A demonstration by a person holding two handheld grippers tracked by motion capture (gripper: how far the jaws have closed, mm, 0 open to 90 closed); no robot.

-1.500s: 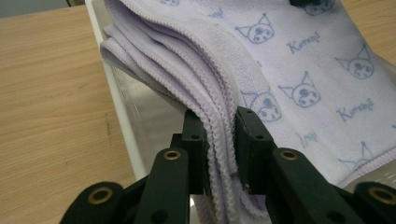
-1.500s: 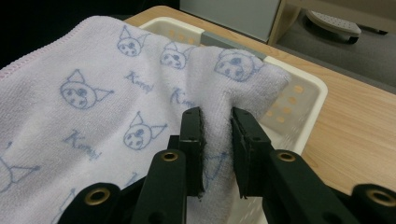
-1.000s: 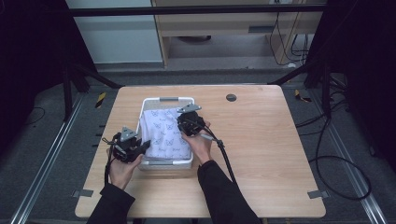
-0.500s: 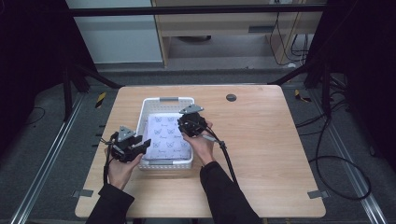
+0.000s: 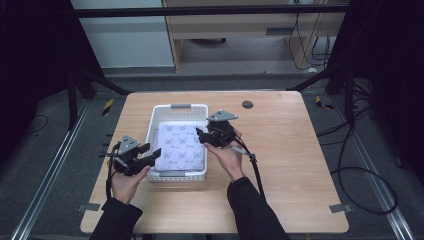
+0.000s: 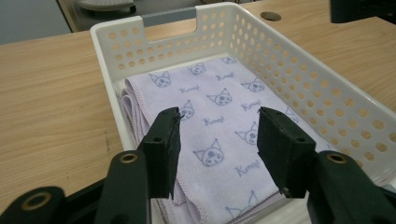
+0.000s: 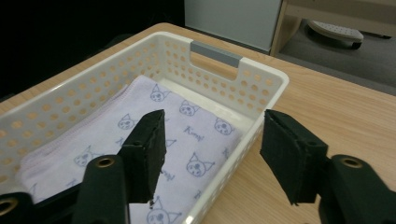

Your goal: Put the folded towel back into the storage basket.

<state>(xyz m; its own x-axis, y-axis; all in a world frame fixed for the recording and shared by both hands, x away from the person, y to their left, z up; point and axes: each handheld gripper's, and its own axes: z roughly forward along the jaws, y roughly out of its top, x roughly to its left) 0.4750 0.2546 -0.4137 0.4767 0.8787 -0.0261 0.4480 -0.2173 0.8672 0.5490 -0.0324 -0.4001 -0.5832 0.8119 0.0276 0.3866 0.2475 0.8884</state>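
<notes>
Lavender cloth printed with small cat faces, a folded towel (image 5: pixel 181 144), lies flat in a white perforated basket (image 5: pixel 179 108) near the centre of the high view, on a pale wooden tabletop (image 5: pixel 295 165). The towel covers most of the basket floor, and its folded edges stack along one side wall, as the left gripper view (image 6: pixel 219 116) makes plain. A grey handle bar (image 5: pixel 180 106) caps the basket's far end.

The left gripper (image 5: pixel 145 156) sits at the lower left of the basket, by its near corner, held in the person's left hand (image 5: pixel 125 182). Its jaws have just been opening and now stand well apart over the near end of the towel, with nothing pinched between them.

The right gripper (image 5: pixel 201 136) hangs at the basket's right rim, right of centre in the high view, carried by the right hand (image 5: pixel 227 155). Its jaws have likewise just been opening; they stand wide and empty, one over the towel and the other out past the basket wall, above bare wood (image 7: pixel 327 112). A black cable (image 5: pixel 257 175) trails from it toward the bottom of the frame. A small dark round fitting (image 5: pixel 247 104) sits in the tabletop to the upper right of the basket.
</notes>
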